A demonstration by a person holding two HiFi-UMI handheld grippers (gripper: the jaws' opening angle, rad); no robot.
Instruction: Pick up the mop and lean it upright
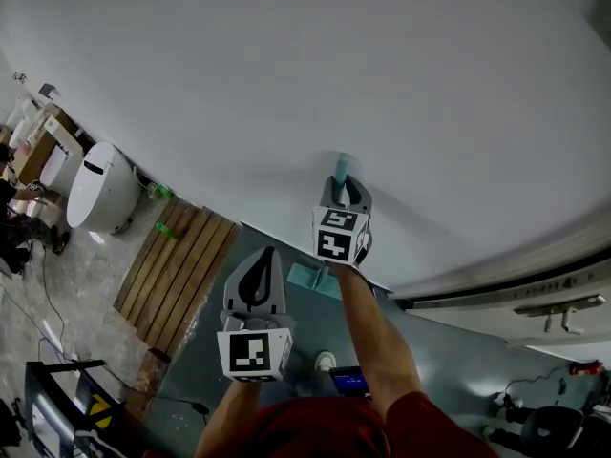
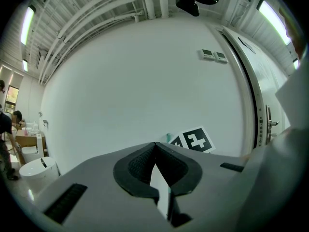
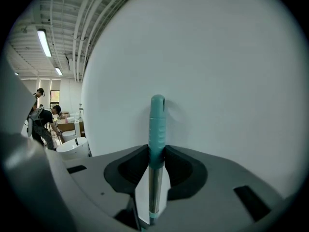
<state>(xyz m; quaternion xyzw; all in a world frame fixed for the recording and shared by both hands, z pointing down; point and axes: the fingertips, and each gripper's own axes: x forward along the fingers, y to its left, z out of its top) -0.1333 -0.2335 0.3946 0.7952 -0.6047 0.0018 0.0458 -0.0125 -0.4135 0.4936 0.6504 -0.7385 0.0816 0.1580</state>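
Observation:
The mop stands upright against the white wall (image 1: 382,65). Its teal handle grip (image 3: 157,124) runs down into a metal shaft, and the handle top (image 1: 341,168) pokes above my right gripper (image 1: 344,194). A pale teal mop head (image 1: 311,279) lies on the floor below. In the right gripper view, my right gripper (image 3: 156,151) is shut on the teal grip, with both pads pressed against it. My left gripper (image 1: 256,277) hangs lower and to the left, away from the mop. In its own view the left gripper (image 2: 154,146) is shut with nothing in it.
A white rounded appliance (image 1: 100,191) stands by the wall at left, with a wooden pallet (image 1: 177,270) and green bottles (image 1: 168,227) beside it. A door frame and rail (image 1: 535,299) run along the right. People (image 3: 43,117) stand in the far room on the left.

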